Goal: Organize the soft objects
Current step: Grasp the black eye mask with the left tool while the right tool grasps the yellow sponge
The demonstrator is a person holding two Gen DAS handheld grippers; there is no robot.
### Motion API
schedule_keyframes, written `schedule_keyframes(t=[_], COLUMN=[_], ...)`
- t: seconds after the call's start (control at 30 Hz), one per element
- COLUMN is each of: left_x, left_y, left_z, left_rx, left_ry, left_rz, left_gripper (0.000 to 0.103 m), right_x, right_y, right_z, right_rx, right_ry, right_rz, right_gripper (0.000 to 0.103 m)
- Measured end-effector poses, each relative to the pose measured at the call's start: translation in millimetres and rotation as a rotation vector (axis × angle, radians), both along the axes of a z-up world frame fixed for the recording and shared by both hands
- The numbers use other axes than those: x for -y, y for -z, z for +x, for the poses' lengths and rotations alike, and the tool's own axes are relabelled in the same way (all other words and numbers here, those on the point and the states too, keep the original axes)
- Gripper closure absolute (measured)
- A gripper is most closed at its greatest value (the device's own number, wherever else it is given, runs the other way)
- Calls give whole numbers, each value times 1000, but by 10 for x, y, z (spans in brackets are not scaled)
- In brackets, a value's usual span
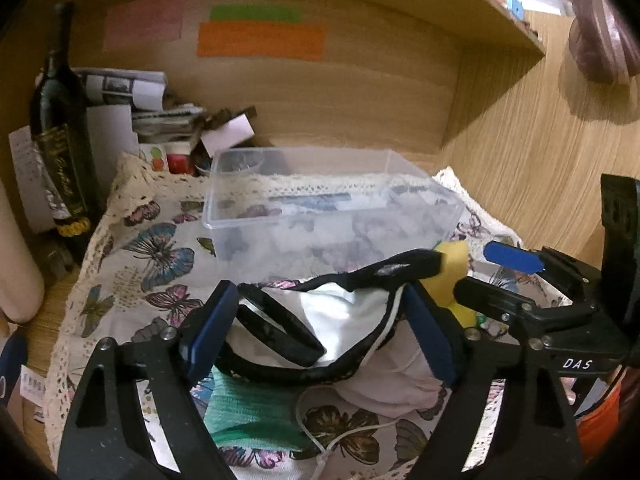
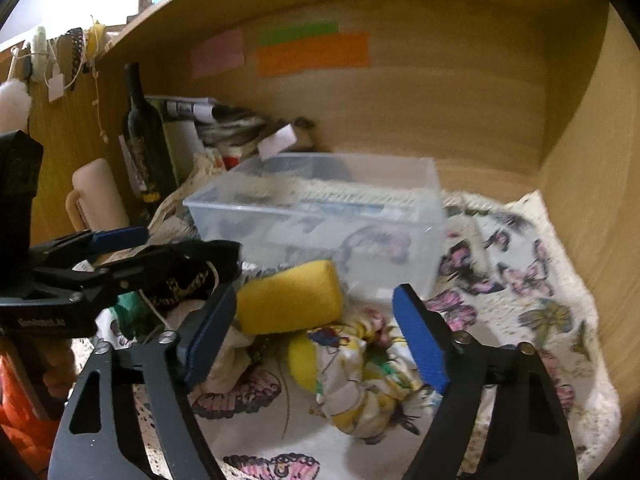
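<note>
Soft things all lie outside the clear plastic bin (image 1: 332, 208), which looks empty on the butterfly cloth (image 1: 156, 264), so the sorting seems barely begun. The left gripper (image 1: 320, 328) has its fingers apart around a black-edged white fabric piece (image 1: 344, 312), not clamped. The right gripper (image 2: 316, 340) also stands wide open, above the yellow sponge (image 2: 288, 300) and a floral cloth bundle (image 2: 352, 376) just in front of the bin. A green cloth (image 1: 248, 416) and a pale pink one (image 1: 396, 388) wait nearby too
</note>
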State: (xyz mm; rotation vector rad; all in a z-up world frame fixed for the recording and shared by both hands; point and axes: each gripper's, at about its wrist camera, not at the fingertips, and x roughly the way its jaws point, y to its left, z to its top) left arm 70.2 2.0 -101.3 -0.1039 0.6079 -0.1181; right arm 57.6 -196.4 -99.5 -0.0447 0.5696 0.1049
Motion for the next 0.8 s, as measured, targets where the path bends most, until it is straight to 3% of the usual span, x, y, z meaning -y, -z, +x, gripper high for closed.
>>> schedule_keyframes(t=[0.27,0.33,0.43,0.63,0.8], left_x=[47,53,29,-90,-306], left_y=[96,115,106,-86,-173], left_z=[56,75,65,-132,-196], left_rx=[-24,-36,-52,-18,-9], left_ry=[49,63,79,70,-13], left_rz=[2,2,-15,-18,-20], left_gripper=[21,33,42,41,33], right_x=[-15,-14,-13,19,25], right_y=[90,101,97,82,15], right_z=[183,197,201,203,147], right_rx=[-66,-69,-65,-55,-20], right_ry=[-50,-50,-47,-32,-14], right_rz=[31,33,35,38,33], right_gripper=[48,51,54,58,59])
